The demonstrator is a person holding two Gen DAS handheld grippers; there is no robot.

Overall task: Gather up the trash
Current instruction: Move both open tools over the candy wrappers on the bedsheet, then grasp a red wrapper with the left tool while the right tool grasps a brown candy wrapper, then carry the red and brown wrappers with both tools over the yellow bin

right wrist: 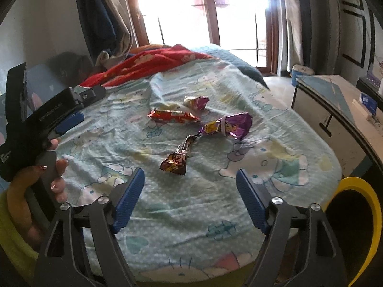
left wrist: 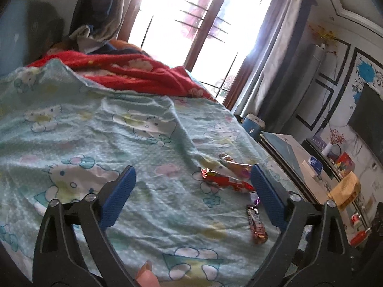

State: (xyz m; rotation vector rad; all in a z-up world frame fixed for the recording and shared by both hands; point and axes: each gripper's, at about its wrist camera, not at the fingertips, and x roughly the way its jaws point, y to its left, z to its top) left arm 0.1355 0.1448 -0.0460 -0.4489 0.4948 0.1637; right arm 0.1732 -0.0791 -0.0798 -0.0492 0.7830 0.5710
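- right gripper (right wrist: pixel 190 201), blue pads spread apart, nothing between them, above the pale green cartoon-print bedsheet (right wrist: pixel 191 227)
- left gripper (left wrist: pixel 192 199) likewise released
- beyond: crumpled brown foil wrapper (right wrist: pixel 176 159), purple wrapper (right wrist: pixel 229 125), red wrapper (right wrist: pixel 173 116)

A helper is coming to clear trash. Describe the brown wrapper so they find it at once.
On the bed sheet lie four wrappers. The brown wrapper is nearest the right gripper. Unlike the red wrapper and purple wrapper behind it, it is dark, narrow and twisted.
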